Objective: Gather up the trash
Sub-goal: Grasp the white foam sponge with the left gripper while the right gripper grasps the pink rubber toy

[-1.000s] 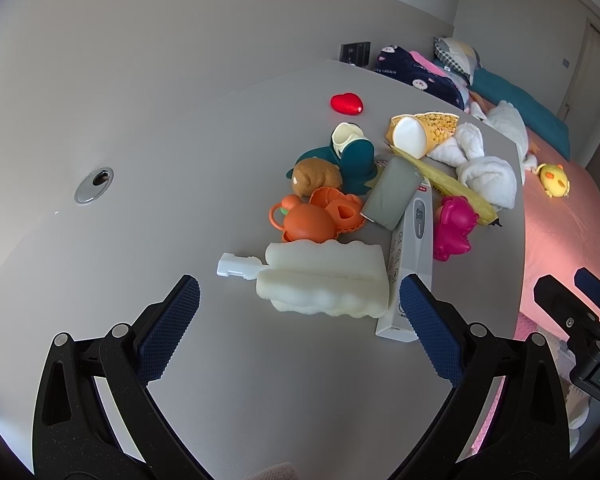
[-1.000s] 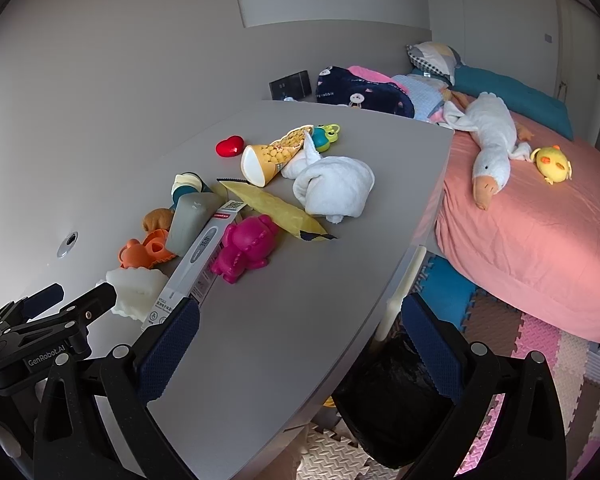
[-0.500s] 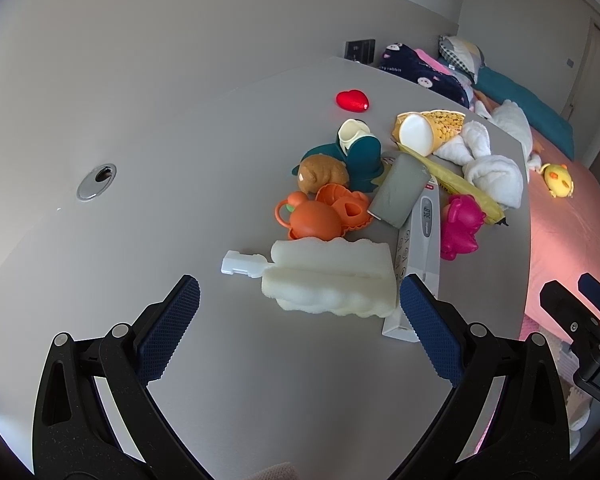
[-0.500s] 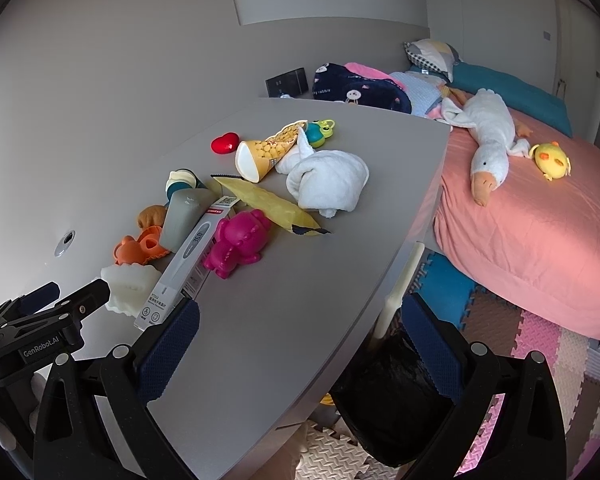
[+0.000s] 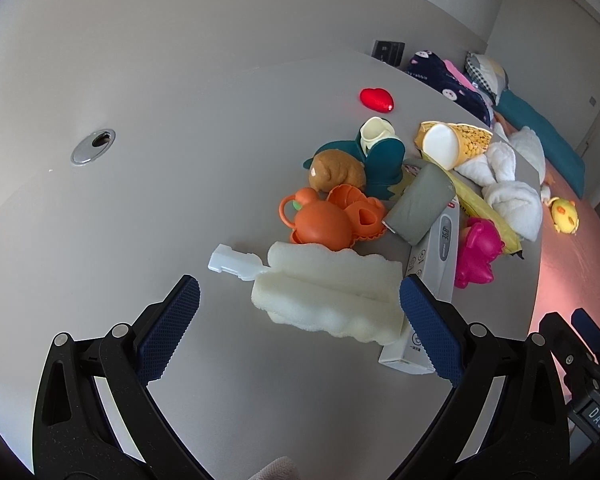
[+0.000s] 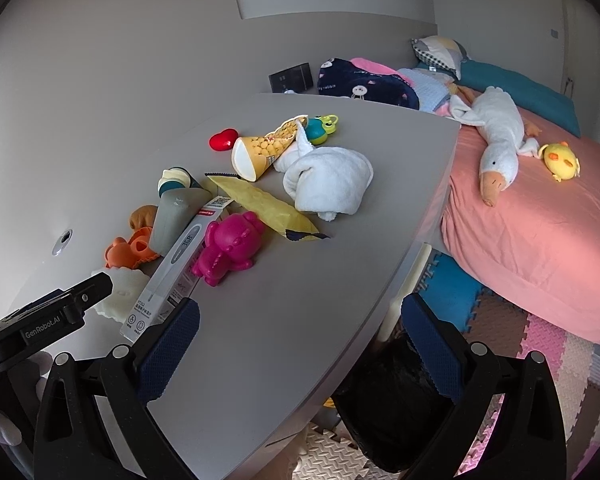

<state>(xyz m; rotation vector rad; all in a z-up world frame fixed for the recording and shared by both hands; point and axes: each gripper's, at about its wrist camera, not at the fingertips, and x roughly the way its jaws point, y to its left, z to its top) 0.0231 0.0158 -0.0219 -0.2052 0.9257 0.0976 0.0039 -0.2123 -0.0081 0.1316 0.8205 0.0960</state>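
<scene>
Presently on the desk: a mixed heap of toys and rubbish, nothing yet lifted.

Item 1: left tongs, jaws wide apart and empty, poised low over the near end of the heap.
Item 2: foam block, white, lying flat between those jaws with its plastic tab pointing away from the heap; it touches the long box beside it.
Item 3: right tongs, likewise spread and empty, held off the desk's edge above a black bin bag on the floor.
Item 4: likely trash further in: yellow wrapper, snack cone, grey tube.
Item 5: toys (probably to stay): pink figure, orange pieces, red heart, white towel.

Step in hand, by my reading: the approach to a first pick, the foam being nearest. The next move calls for lowering the left tongs squarely over the foam's width and closing gently, since it should compress, then carrying it across to the bag.
</scene>
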